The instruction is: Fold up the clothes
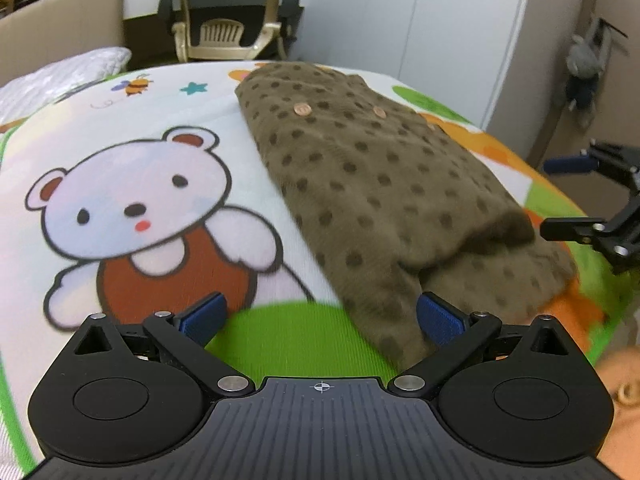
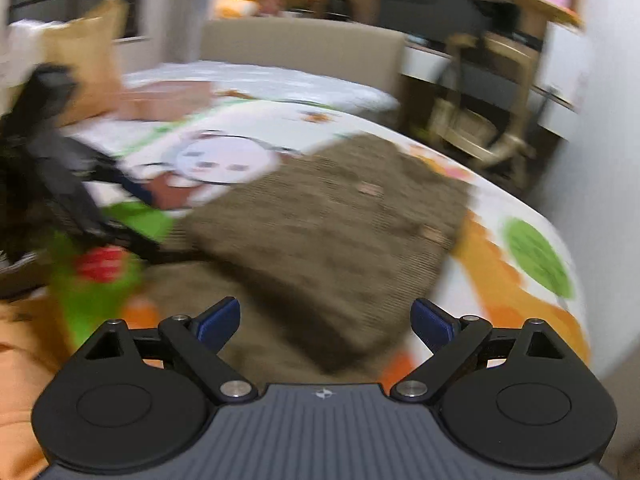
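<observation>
A brown polka-dot garment (image 1: 360, 184) with pink buttons lies folded on a cartoon bear blanket (image 1: 132, 200). My left gripper (image 1: 320, 320) is open and empty, just above the garment's near corner. My right gripper (image 2: 326, 320) is open and empty above the garment's near edge (image 2: 320, 232); that view is blurred by motion. The right gripper also shows at the right edge of the left wrist view (image 1: 588, 200), beside the garment's folded edge. The left gripper shows blurred at the left of the right wrist view (image 2: 120, 208).
A white pillow (image 1: 64, 76) lies at the blanket's far left. A chair (image 1: 228, 20) and desk stand beyond the bed. A white wardrobe (image 1: 420, 20) is at the back right. A grey soft toy (image 1: 584, 64) hangs at the right.
</observation>
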`<state>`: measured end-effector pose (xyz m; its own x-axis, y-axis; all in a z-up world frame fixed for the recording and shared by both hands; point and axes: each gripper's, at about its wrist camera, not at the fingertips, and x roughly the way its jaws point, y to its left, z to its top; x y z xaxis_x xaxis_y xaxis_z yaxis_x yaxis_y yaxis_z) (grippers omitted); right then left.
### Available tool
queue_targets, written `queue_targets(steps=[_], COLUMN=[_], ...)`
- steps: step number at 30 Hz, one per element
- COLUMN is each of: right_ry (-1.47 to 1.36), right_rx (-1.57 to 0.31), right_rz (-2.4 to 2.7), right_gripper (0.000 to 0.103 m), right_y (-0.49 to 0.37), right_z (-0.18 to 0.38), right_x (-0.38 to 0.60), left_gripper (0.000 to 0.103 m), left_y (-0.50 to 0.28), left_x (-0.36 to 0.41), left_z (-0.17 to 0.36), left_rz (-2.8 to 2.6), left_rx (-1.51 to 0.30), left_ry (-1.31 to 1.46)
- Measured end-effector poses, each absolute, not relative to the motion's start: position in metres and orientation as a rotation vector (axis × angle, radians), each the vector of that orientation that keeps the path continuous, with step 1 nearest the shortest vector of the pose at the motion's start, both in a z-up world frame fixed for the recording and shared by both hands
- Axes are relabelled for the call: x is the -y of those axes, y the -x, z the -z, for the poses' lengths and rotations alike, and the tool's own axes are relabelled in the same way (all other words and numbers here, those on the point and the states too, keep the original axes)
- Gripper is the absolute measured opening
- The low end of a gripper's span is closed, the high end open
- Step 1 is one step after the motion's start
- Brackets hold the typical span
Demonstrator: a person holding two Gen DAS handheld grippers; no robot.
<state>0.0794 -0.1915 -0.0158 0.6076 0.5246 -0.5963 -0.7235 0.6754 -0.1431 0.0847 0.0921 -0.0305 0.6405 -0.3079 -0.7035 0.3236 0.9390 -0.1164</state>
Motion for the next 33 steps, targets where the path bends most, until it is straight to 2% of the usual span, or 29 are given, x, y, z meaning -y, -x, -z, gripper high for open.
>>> queue_targets(steps=[4, 11, 15, 16, 17, 20, 21, 22, 23, 25, 29, 33], right_ry=[0.361, 0.386, 0.376, 0.366, 0.356, 0.353, 0.355, 0.358, 0.359, 0.364, 0.39, 0.467], right_rx=[-0.573, -0.56, -0.558, -0.56, -0.562, -0.557, -0.555, -0.551, -0.546, -0.537, -0.527, -0.509], right_rz=[-0.759, -0.755, -0.726, -0.71, -0.694, -0.672, -0.669, -0.666, -0.667, -0.675, -0.739, -0.842], right_gripper=[0.093, 0.093, 0.093, 0.093, 0.093, 0.093, 0.093, 0.093, 0.093, 0.093, 0.093, 0.093], right_y=[-0.09, -0.081, -0.08, -0.082, -0.084, -0.083, -0.082, -0.079, -0.077, -0.072, -0.059, -0.045], right_z=[0.017, 0.022, 0.025, 0.025, 0.026, 0.027, 0.027, 0.027, 0.026, 0.024, 0.02, 0.026], right_x=[0.182, 0.187, 0.191, 0.193, 0.196, 0.202, 0.203, 0.205, 0.207, 0.209, 0.208, 0.186], left_gripper=[0.103, 0.103, 0.097, 0.091, 0.09, 0.089, 0.086, 0.073, 0.048, 0.036, 0.024, 0.022], left_y=[-0.081, -0.107, -0.118, -0.118, -0.117, -0.11, -0.106, -0.102, -0.098, -0.09, -0.075, -0.063], left_x=[-0.097, -0.114, -0.098, -0.094, -0.09, -0.076, -0.072, -0.067, -0.064, -0.061, -0.066, -0.069], left_z=[0.026, 0.028, 0.029, 0.03, 0.031, 0.033, 0.033, 0.033, 0.033, 0.032, 0.032, 0.03], left_rz=[0.391, 0.475, 0.495, 0.494, 0.491, 0.46, 0.44, 0.417, 0.39, 0.363, 0.362, 0.405], left_rx=[-0.826, -0.84, -0.839, -0.836, -0.83, -0.784, -0.773, -0.763, -0.756, -0.749, -0.745, -0.753], left_ry=[0.039, 0.411, 0.398, 0.399, 0.393, 0.314, 0.282, 0.247, 0.204, 0.162, 0.158, 0.215])
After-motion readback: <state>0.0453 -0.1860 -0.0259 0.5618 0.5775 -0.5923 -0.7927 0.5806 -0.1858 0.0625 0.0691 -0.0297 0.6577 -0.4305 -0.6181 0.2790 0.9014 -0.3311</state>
